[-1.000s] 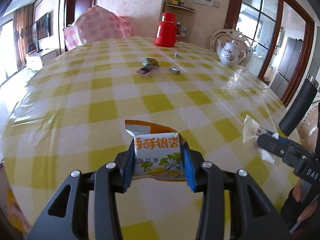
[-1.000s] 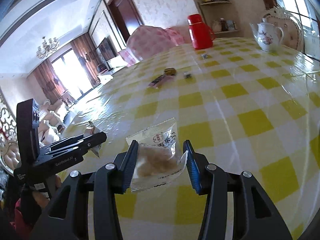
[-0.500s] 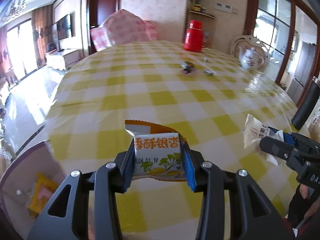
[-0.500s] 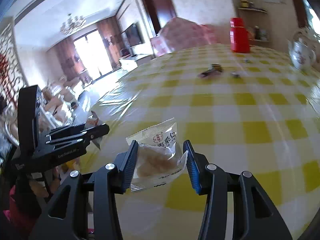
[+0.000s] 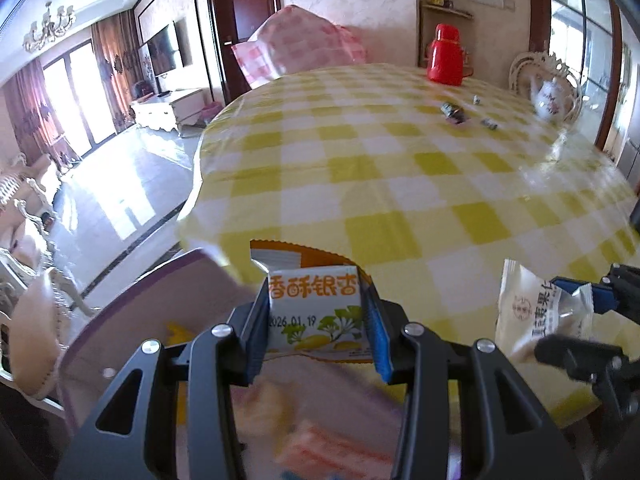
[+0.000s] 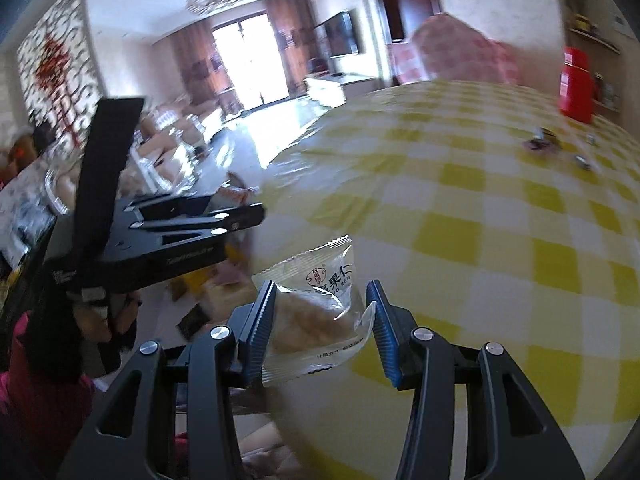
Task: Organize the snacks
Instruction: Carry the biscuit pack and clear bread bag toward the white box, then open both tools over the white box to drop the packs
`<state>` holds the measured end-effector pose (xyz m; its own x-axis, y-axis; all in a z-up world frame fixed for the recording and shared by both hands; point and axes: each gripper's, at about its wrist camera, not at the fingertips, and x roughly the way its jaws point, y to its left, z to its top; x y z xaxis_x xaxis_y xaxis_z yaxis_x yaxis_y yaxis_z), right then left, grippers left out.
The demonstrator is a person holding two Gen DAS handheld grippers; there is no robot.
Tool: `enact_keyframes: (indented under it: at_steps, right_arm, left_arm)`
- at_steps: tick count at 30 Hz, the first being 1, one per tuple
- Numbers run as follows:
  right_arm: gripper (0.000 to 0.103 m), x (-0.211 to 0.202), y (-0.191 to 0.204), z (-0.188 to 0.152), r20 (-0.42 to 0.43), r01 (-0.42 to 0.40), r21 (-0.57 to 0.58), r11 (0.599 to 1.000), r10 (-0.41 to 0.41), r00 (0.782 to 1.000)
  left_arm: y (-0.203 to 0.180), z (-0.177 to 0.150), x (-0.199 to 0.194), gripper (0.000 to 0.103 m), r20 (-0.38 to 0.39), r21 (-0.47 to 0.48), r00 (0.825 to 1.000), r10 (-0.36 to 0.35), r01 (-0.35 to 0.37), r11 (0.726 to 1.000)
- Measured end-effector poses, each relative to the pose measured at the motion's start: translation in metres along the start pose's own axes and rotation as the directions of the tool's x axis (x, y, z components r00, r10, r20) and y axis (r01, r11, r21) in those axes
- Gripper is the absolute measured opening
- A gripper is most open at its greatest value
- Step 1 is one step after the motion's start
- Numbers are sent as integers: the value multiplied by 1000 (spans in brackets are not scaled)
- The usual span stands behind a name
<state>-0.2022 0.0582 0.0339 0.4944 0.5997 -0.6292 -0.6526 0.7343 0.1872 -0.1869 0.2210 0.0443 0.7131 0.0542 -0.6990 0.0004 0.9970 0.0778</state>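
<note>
My left gripper [image 5: 316, 328] is shut on an orange and white snack packet [image 5: 314, 304], held upright over the table's near-left edge. Just below it lies a purple-rimmed box [image 5: 132, 312] with several blurred snacks inside. My right gripper [image 6: 320, 316] is shut on a clear packet with a pale pastry [image 6: 316, 308], above the yellow checked tablecloth [image 6: 480, 220]. In the left wrist view that clear packet [image 5: 528, 312] hangs to the right of my left gripper. In the right wrist view the left gripper [image 6: 240, 204] is off to the left with its packet [image 6: 236, 194].
A few small wrapped sweets [image 5: 454, 112] lie far across the table, near a red flask [image 5: 444, 54] and a white teapot [image 5: 554, 98]. A pink checked chair back [image 5: 296, 44] stands behind the table. Shiny floor stretches to the left, and a person's pink sleeve [image 6: 32, 392] shows at lower left.
Both grippers have swung left across the table toward its edge, each keeping its packet. The purple-rimmed box has come into view under the left gripper.
</note>
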Motion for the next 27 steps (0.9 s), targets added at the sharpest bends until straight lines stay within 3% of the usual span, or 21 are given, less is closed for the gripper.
enact_keyframes:
  at_steps: [12, 19, 23, 25, 27]
  right_arm:
    - [47, 34, 90, -3, -101, -145, -205, 968, 127, 987]
    - [47, 44, 143, -10, -113, -212, -337, 918, 184, 976]
    - [50, 50, 154, -10, -75, -214, -362, 907, 201, 977]
    - [63, 47, 149, -8, -64, -230, -339, 912, 222, 973]
    - [64, 42, 141, -3, -38, -229, -311, 922, 229, 973]
  left_arm:
    - [66, -30, 5, 43, -104, -37, 992, 76, -80, 996]
    - [99, -44, 11, 45, -169, -48, 973, 155, -165, 985]
    - [114, -44, 9, 55, -173, -72, 966, 190, -205, 976]
    - [117, -43, 6, 84, -159, -76, 961, 228, -242, 967]
    - [118, -42, 4, 86, -143, -73, 958, 248, -260, 963]
